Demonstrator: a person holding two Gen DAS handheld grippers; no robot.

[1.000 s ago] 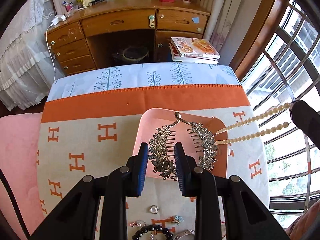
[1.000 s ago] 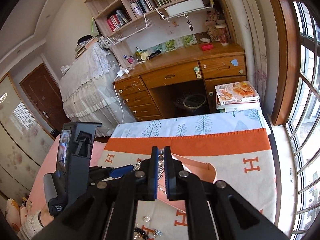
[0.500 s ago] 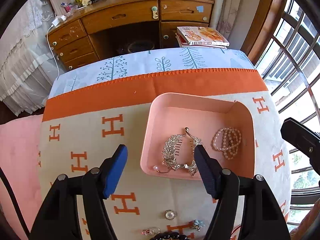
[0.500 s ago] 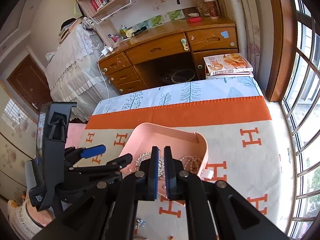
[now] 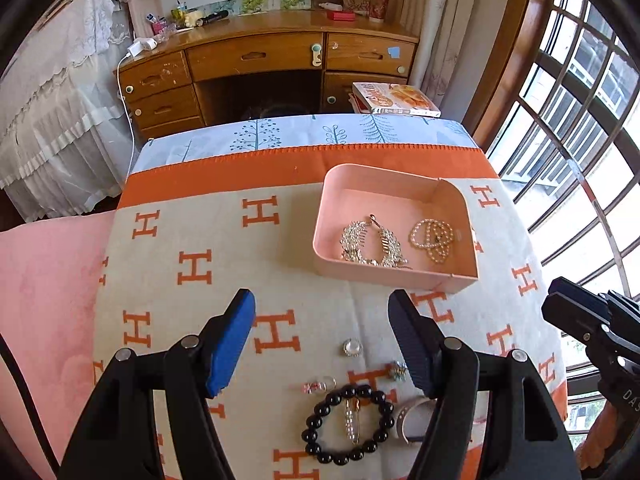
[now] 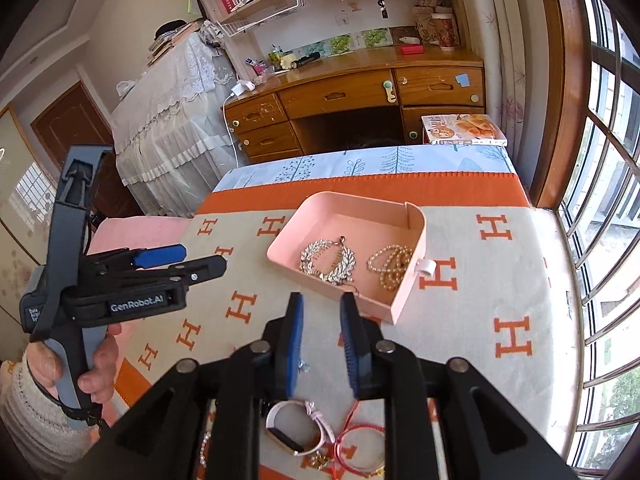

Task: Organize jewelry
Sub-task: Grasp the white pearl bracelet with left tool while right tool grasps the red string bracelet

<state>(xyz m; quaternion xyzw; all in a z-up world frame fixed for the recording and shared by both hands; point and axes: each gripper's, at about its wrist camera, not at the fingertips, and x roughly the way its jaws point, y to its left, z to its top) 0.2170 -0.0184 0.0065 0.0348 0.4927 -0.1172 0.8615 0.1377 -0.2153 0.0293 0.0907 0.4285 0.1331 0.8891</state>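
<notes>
A pink tray point(image 5: 360, 178) point(image 6: 408, 286) on the orange-and-beige blanket holds a silver leaf hair comb point(image 5: 372, 242) point(image 6: 328, 258) and a pearl necklace point(image 5: 434, 240) point(image 6: 390, 266). My left gripper point(image 5: 322, 344) is open and empty, pulled back over loose pieces: a black bead bracelet point(image 5: 348, 424), a round brooch point(image 5: 352, 347), a small ring point(image 5: 320, 385). My right gripper point(image 6: 320, 348) is open a little and empty, short of the tray, above a pink watch point(image 6: 298, 430) and a red cord bracelet point(image 6: 360, 446).
A wooden desk point(image 5: 260, 60) and a stack of books point(image 5: 394, 100) stand beyond the blanket's far edge. A barred window point(image 5: 580, 140) runs along the right. A pink cover point(image 5: 48, 300) lies to the left. The left gripper shows in the right wrist view point(image 6: 180, 260).
My left gripper let go of the hair comb, opened wide and drew back from the tray. My right gripper dropped the pearl necklace into the tray, drew back and opened slightly.
</notes>
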